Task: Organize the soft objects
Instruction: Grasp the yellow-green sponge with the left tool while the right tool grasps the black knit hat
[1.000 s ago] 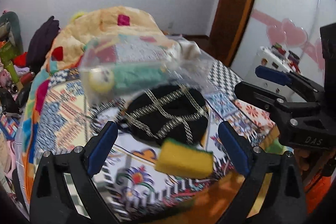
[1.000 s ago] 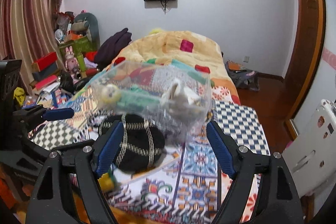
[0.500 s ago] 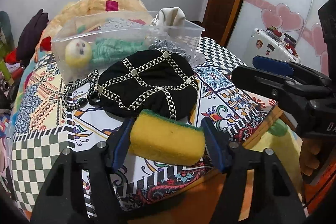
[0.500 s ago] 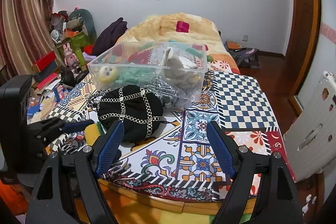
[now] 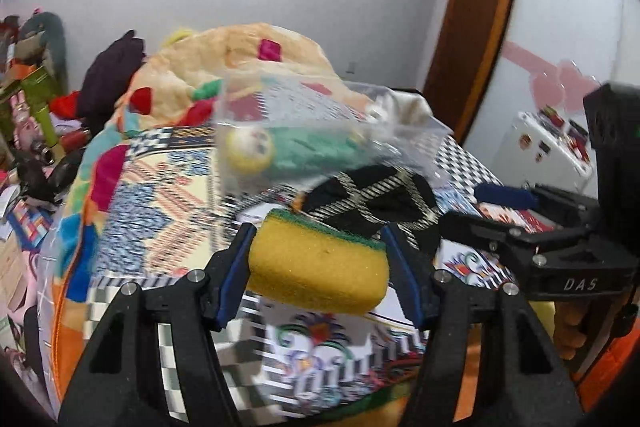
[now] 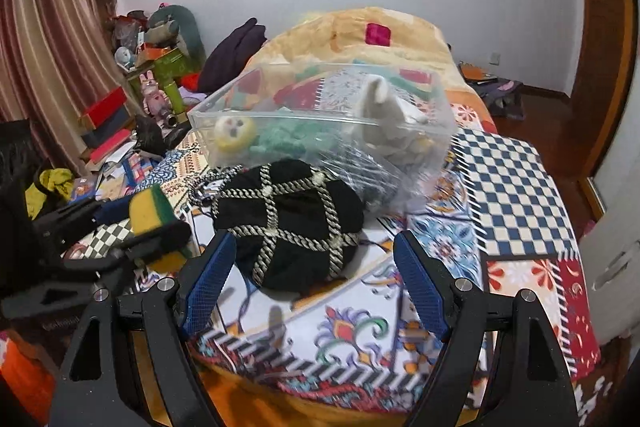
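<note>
Sponge (image 5: 318, 273) first: you've got it pinched in the left gripper (image 5: 318, 277), both blue pads pressed on its short ends, yellow foam bulging a bit between them, green scrub layer on top. It looks lifted clear of the patterned bedspread (image 5: 160, 211), in front of the black cap and short of the bin. It's very light and squashy, so it likely needs only a gentle squeeze; clamp harder and it just deforms and may spring out sideways. Foam is grippy, not slick, not fragile. Hold across the ends is fine; keep the pads centred on the foam rather than on the thin scrub layer.

Right gripper (image 6: 314, 287) is wide open w/ nothing in it, jaws straddling the near edge of the black cap (image 6: 288, 223) but not touching as far as I can tell. Cap is soft fabric w/ rope-like trim crossing it, floppy, prob light. I'd take a pinch of cloth at the rim or on a rope crossing; a grab over the whole dome would be too wide for the jaws.

Beyond that sits the clear plastic bin (image 6: 320, 115), touching or just behind the cap. It already holds 2 plush items I can make out: a green toy w/ yellow face (image 6: 256, 139) and a grey-white one (image 6: 384, 123). Bin walls are rigid, so drop the sponge in from above the rim. Left view is motion-blurred, so exact clearance to the bin is hard to tell.
</note>
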Motion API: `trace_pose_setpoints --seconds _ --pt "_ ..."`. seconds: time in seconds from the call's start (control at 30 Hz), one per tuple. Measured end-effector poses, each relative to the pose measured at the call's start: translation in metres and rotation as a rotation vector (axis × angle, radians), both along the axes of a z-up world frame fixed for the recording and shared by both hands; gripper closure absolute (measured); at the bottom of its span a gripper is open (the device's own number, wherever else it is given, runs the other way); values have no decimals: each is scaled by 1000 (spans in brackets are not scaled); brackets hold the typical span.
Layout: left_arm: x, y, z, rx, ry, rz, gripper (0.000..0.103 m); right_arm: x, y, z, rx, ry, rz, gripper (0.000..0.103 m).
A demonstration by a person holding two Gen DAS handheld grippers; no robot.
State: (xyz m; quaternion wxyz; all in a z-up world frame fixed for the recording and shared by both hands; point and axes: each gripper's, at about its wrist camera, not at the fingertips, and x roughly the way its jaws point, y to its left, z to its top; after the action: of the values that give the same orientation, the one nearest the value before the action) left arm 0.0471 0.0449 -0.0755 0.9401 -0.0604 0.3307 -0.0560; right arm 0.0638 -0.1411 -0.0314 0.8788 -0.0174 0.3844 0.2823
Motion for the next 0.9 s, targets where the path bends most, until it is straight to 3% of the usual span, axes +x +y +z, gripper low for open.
trace_pose_setpoints --seconds 0.33,0.37,0.43,0.5,0.53,0.63,0.9 --pt "1 26 3 -43 -15 63 40 20 40 -32 -63 91 80 26" --pt "1 27 2 -43 -14 63 40 19 42 -34 -72 88 96 30" --pt "2 27 1 -44 -12 62 40 13 46 -36 -105 65 120 58" --pt "2 26 1 -43 -11 60 40 10 45 -37 -110 67 131 66" --pt "1 26 1 -41 -14 59 40 8 43 -37 -110 56 125 76" --pt "0 25 3 -33 -26 62 40 8 35 -35 -97 57 121 84" --pt "1 26 11 -38 -42 60 40 -10 18 -10 -59 -23 114 87"
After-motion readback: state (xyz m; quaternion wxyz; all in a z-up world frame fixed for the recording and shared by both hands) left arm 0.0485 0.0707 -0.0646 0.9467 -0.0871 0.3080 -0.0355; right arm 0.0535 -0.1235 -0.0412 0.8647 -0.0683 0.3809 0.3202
